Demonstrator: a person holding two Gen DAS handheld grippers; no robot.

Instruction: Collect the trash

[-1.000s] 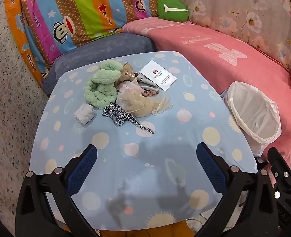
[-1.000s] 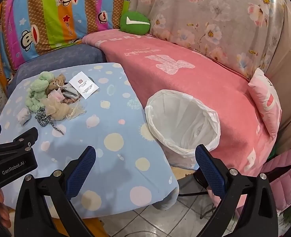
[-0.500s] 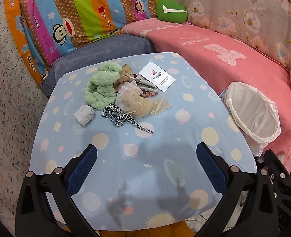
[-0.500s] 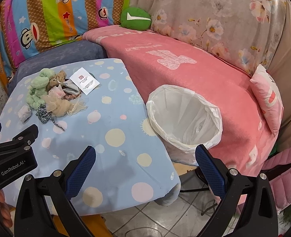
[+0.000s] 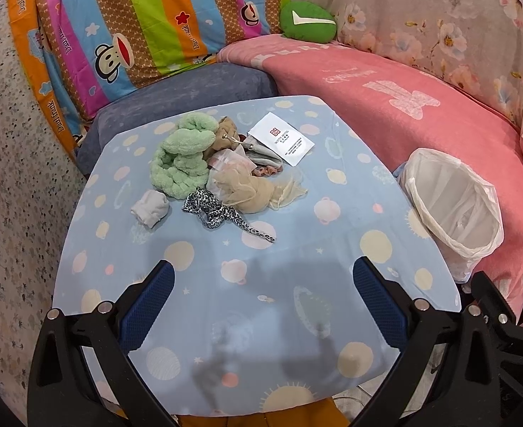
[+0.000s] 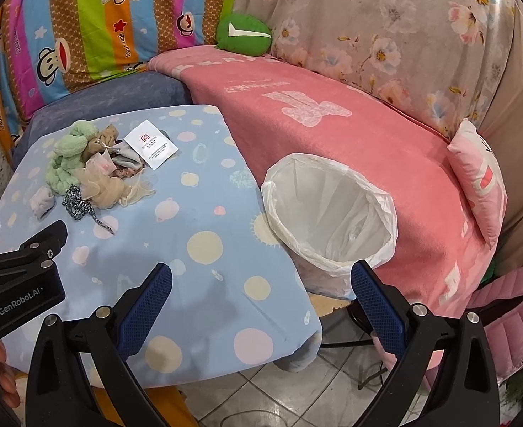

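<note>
— What do we see of our own rig?

— On the left gripper (image 5: 263,284), we see two black angular arms, each ending in a blue finger pad (image 5: 148,306) with a fine mesh texture. Silver screws dot the black frame.

— And the right gripper (image 6: 261,286)?

— We see the same build: black arms, blue textured pads (image 6: 374,310), round silver screws. At the left edge of its view, the other gripper's black body carries white lettering, "GenRobot.AI". We also glimpse a bit of bare skin below it.
</note>
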